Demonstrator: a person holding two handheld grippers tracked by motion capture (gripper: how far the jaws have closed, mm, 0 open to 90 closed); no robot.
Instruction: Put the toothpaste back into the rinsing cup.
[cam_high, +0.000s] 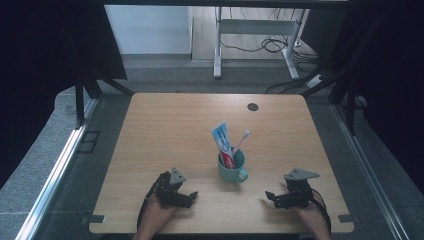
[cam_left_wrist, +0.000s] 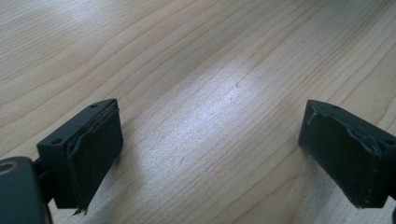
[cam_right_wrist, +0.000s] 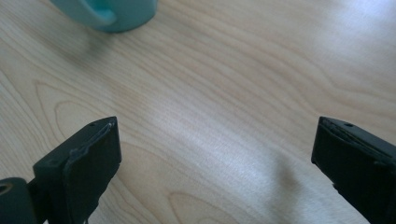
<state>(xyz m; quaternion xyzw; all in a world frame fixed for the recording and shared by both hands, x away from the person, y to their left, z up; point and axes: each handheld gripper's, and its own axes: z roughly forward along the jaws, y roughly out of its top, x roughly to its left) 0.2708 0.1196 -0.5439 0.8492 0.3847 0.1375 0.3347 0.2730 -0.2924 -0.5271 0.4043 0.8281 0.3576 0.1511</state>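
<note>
A teal mug (cam_high: 232, 167) stands near the middle of the wooden table (cam_high: 165, 130), handle toward the front right. In it stand a toothpaste tube (cam_high: 223, 144) and a white toothbrush (cam_high: 240, 142). My left gripper (cam_high: 192, 196) rests near the front edge, left of the mug, jaws wide apart over bare wood (cam_left_wrist: 210, 135). To the mug's right my right gripper (cam_high: 268, 198) is open too, nothing between its jaws (cam_right_wrist: 215, 163). The mug's base and handle (cam_right_wrist: 112, 14) sit at the top left of the right gripper view.
A small dark round spot (cam_high: 252, 107) lies near the table's far edge. A metal desk frame (cam_high: 218, 50) and loose cables (cam_high: 272, 45) stand on the floor beyond. Dark curtains hang at both sides.
</note>
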